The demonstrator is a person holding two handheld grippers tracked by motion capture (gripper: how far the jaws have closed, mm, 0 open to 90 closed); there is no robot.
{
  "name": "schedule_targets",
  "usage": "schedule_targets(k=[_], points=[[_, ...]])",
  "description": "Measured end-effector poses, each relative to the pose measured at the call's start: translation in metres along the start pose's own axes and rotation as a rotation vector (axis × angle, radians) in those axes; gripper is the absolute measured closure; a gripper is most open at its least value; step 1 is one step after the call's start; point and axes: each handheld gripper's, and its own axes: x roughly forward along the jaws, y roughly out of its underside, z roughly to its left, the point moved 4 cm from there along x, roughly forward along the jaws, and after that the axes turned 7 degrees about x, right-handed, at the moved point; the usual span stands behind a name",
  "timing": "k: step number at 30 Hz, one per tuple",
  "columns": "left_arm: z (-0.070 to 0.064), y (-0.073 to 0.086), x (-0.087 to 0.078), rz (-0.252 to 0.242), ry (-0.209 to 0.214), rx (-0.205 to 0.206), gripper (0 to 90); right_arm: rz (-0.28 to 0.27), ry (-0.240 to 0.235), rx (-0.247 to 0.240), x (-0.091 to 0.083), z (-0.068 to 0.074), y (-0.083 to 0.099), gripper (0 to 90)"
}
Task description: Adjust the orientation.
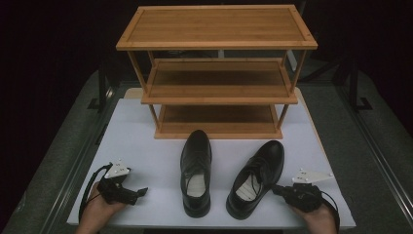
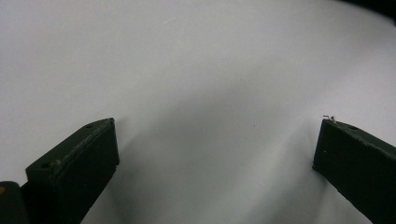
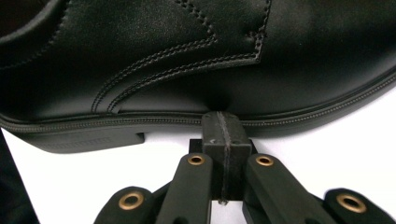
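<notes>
Two black shoes sit before a wooden rack (image 1: 216,73). Your right claw (image 3: 223,125) is pressed together, gripping nothing, its tip at the sole of the right shoe (image 1: 255,178). To lift that shoe, you would probably spread the jaws and take its collar. Your left claw (image 2: 215,154) is spread wide over bare table (image 2: 196,60), with the left shoe (image 1: 196,170) to its right.
</notes>
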Motion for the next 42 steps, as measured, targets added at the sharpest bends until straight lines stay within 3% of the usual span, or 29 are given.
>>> schedule_targets(k=[19, 42], points=[[0.0, 0.0, 0.0, 0.0, -0.001, 0.001, 0.0, 0.03, -0.031, -0.047, 0.034, 0.006, -0.03, 90.0], [0.0, 0.0, 0.0, 0.0, -0.001, 0.0, 0.0, 0.053, -0.067, -0.066, 0.059, 0.012, -0.05, 89.9]])
